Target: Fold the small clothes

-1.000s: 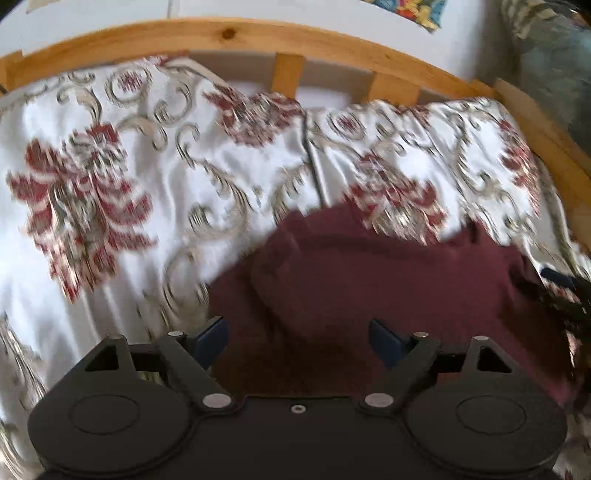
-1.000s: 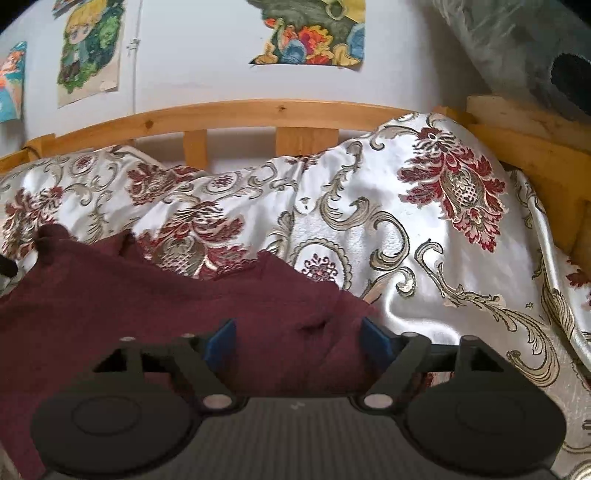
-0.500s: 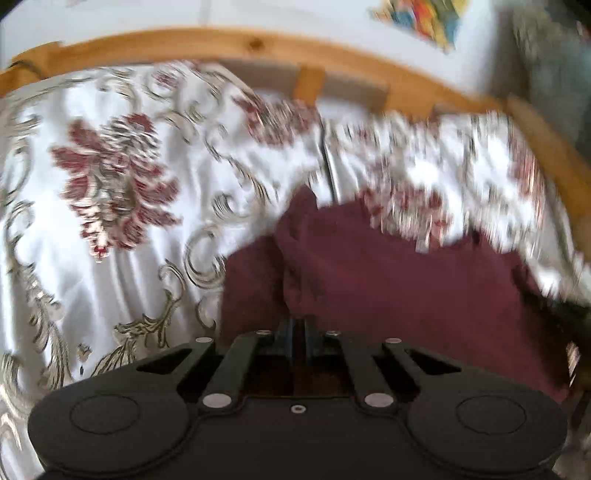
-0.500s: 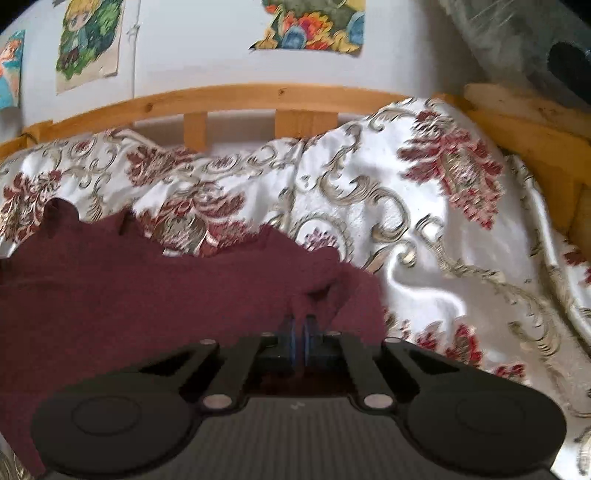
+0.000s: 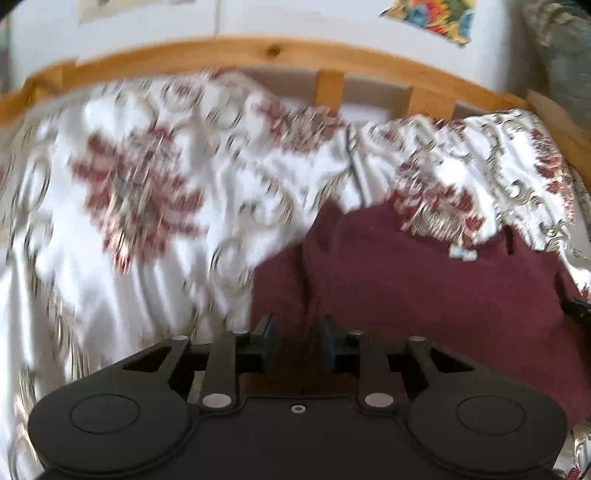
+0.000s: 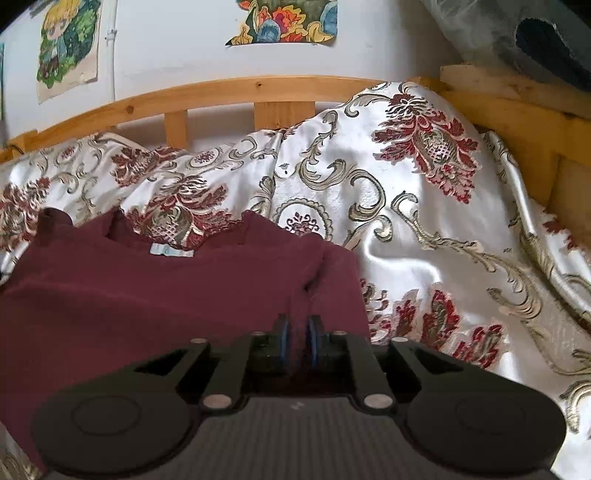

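Observation:
A small maroon top (image 5: 424, 288) lies spread on a white floral bedspread (image 5: 140, 206), neckline and white label toward the headboard. It also shows in the right wrist view (image 6: 147, 295). My left gripper (image 5: 297, 338) sits over the top's left part with its blue-padded jaws a little apart and maroon cloth between them. My right gripper (image 6: 297, 339) is nearly closed, pinching a ridge of cloth near the top's right edge.
A wooden headboard (image 6: 258, 88) with slats runs along the back, and a wooden side rail (image 6: 517, 107) stands at the right. The bedspread (image 6: 424, 221) is rumpled and bunched high at the right. Posters (image 6: 284, 20) hang on the white wall.
Both grippers went from wide open to closed on the maroon top. Since then the left jaws have parted slightly and the left view has swung left, with motion blur.

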Motion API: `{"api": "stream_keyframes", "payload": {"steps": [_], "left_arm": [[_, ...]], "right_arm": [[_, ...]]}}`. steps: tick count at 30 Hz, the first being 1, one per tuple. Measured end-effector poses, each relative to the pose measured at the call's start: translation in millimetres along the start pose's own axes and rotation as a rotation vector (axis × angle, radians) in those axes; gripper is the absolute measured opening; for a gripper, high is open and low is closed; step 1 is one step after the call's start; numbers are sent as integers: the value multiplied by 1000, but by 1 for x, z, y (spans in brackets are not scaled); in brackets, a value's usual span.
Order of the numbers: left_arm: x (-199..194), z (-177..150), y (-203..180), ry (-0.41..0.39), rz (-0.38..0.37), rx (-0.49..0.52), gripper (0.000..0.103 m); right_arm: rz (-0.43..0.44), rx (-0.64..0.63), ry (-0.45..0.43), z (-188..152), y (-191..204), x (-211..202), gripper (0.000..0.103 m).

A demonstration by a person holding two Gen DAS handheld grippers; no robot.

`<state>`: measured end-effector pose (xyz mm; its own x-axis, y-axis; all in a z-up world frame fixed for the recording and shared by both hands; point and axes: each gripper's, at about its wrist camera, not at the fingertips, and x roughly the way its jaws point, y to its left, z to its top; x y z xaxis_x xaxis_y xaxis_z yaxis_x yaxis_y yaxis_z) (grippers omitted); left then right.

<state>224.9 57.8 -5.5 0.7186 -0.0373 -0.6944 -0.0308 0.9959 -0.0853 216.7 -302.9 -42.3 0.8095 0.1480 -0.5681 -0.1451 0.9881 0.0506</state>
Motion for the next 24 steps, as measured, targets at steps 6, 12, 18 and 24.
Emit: {"api": "stream_keyframes", "payload": {"steps": [6,12,18,24], "left_arm": [[27,36,-19,-58,19,124,55],[65,58,-26,2,-30,183,8],[44,60,-16,-155,-60,86,7],[62,59,-29,-118,54,128,7]], "right_arm": [[33,17,-16,1,1,6,38],[31,-19,-31,1,4,10,32],[-10,-49,-121,6,7,2,5],[-52,-117,-144,5,15,1,5]]}}
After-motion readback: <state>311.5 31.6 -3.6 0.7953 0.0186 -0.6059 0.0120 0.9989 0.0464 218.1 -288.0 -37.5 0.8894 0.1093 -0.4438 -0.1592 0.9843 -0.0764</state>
